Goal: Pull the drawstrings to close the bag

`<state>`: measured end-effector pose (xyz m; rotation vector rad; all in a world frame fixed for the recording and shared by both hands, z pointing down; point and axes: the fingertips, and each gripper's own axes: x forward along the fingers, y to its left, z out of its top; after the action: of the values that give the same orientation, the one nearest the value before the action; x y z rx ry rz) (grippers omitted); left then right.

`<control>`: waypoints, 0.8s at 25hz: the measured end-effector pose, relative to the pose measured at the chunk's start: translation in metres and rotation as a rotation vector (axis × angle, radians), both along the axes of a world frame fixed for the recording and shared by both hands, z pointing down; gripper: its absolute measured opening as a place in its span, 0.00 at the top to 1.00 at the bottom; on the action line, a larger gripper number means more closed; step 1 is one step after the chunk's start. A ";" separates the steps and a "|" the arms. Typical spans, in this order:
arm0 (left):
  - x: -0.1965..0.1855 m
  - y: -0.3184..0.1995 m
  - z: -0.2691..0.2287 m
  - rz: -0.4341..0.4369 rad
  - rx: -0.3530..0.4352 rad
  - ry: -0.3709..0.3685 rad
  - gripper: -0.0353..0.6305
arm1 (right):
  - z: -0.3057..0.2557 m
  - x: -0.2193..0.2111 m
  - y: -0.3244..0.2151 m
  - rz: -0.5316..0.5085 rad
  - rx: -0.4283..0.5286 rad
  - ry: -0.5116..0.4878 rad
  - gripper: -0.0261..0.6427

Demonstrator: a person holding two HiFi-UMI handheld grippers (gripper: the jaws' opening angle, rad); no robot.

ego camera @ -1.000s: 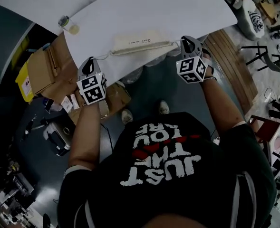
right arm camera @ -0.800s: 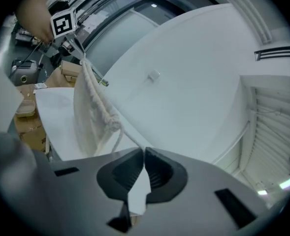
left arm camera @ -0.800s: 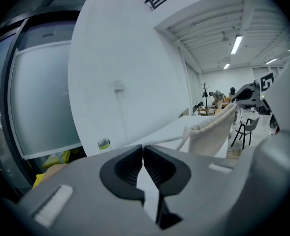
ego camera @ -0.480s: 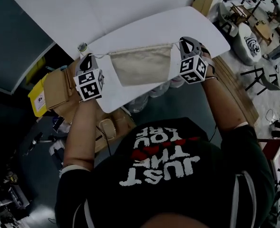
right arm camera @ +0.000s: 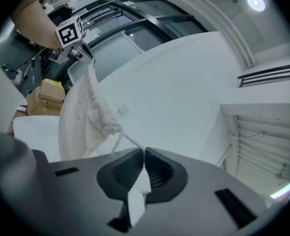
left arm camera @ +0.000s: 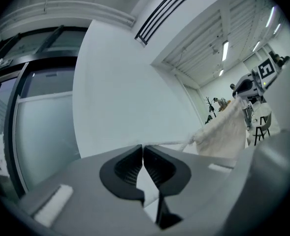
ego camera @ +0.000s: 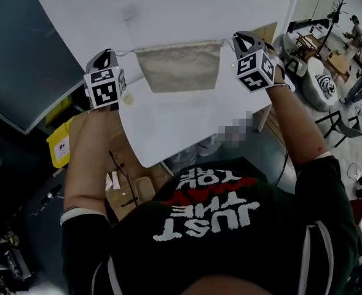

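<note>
A cream cloth drawstring bag [ego camera: 179, 66] hangs in the air between both grippers, its top edge gathered along a taut string. My left gripper [ego camera: 109, 55] is shut on the left drawstring [left arm camera: 167, 143], which runs from the jaws to the bag [left arm camera: 226, 132]. My right gripper [ego camera: 237, 42] is shut on the right drawstring [right arm camera: 131, 140], which leads to the bunched bag mouth [right arm camera: 103, 122]. In the right gripper view the bag [right arm camera: 80, 122] hangs down toward the other gripper's marker cube [right arm camera: 69, 32]. The opposite cube [left arm camera: 266, 70] also shows in the left gripper view.
A white table [ego camera: 187, 121] lies below the lifted bag. Cardboard boxes [ego camera: 116, 177] and a yellow box [ego camera: 60, 146] sit on the floor at the left. Chairs and clutter [ego camera: 328, 54] stand at the right. The person's arms reach up to the grippers.
Both grippers have risen and spread apart, lifting the bag off the table. The bag now hangs free, with its mouth drawn tighter along the string.
</note>
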<state>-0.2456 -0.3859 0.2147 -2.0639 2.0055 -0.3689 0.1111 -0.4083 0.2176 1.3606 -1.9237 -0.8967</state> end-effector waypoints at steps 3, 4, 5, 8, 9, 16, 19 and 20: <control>-0.007 -0.008 -0.046 -0.002 0.034 -0.021 0.92 | -0.043 -0.005 -0.010 0.006 -0.004 -0.025 0.94; -0.010 -0.009 -0.057 0.001 0.038 -0.015 0.92 | -0.054 -0.006 -0.011 0.009 -0.003 -0.031 0.94; -0.011 -0.010 -0.067 0.004 0.039 -0.006 0.92 | -0.063 -0.007 -0.012 0.012 0.000 -0.034 0.94; -0.009 -0.011 -0.089 0.010 0.044 0.001 0.92 | -0.083 -0.008 -0.011 0.020 0.011 -0.037 0.94; -0.007 -0.012 -0.094 0.009 0.046 -0.005 0.92 | -0.087 -0.007 -0.012 0.021 0.011 -0.042 0.94; -0.005 -0.029 -0.099 0.026 0.030 0.084 0.92 | -0.097 -0.004 -0.029 0.035 -0.032 -0.110 0.94; -0.005 -0.030 -0.098 0.020 0.030 0.090 0.92 | -0.097 -0.004 -0.031 0.045 -0.023 -0.095 0.94; -0.005 -0.031 -0.098 0.018 0.030 0.088 0.93 | -0.096 -0.003 -0.031 0.047 -0.023 -0.092 0.94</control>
<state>-0.2506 -0.4164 0.1168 -2.1138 2.0272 -0.2471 0.1080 -0.4391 0.1215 1.4498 -1.9559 -0.8002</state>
